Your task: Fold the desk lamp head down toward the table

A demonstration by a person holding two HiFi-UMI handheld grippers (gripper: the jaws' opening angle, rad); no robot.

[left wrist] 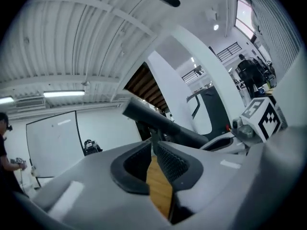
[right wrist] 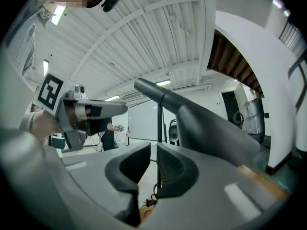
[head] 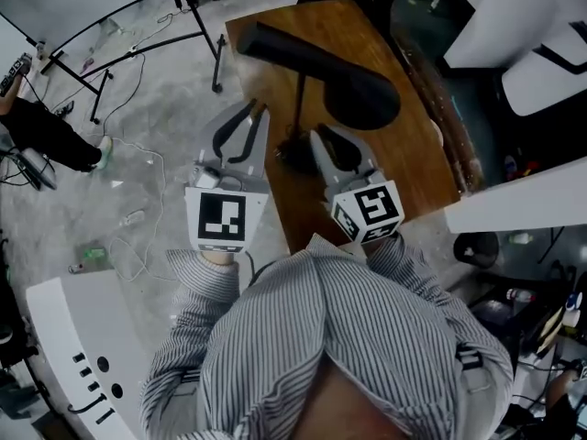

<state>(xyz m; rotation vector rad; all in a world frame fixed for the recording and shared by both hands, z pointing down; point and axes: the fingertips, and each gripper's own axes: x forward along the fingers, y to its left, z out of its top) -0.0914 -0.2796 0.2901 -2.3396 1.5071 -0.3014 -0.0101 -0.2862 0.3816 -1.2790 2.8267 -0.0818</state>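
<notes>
Cables [head: 138,159] trail over the grey floor [head: 179,85] at the far left, near a black stand [head: 87,73]. Next comes the left gripper [head: 260,110], held just off the left edge of the wooden table [head: 408,159] and pointing level toward the desk lamp [head: 312,62]. In the left gripper view its jaws [left wrist: 154,145] are drawn almost together, the tips all but meeting. Nothing is caught between them; only a wedge of tabletop shows through the slit lower down, and the lamp [left wrist: 163,123] stands beyond the tips.

The lamp sits toward the table's left side. Its thin stem [head: 299,108] rises from a dark base [head: 292,154], and the long dark lamp head [head: 362,94] slants across above the wood, raised clear of the table.

To the right of the base, the right gripper [head: 317,133] hovers over the tabletop. In the right gripper view its jaws [right wrist: 153,150] stand a narrow gap apart and grip nothing. The stem [right wrist: 159,123] shows beyond that gap, and the lamp head [right wrist: 206,123] slopes overhead. The person's striped shirt [head: 348,337] fills the bottom of the head view.
</notes>
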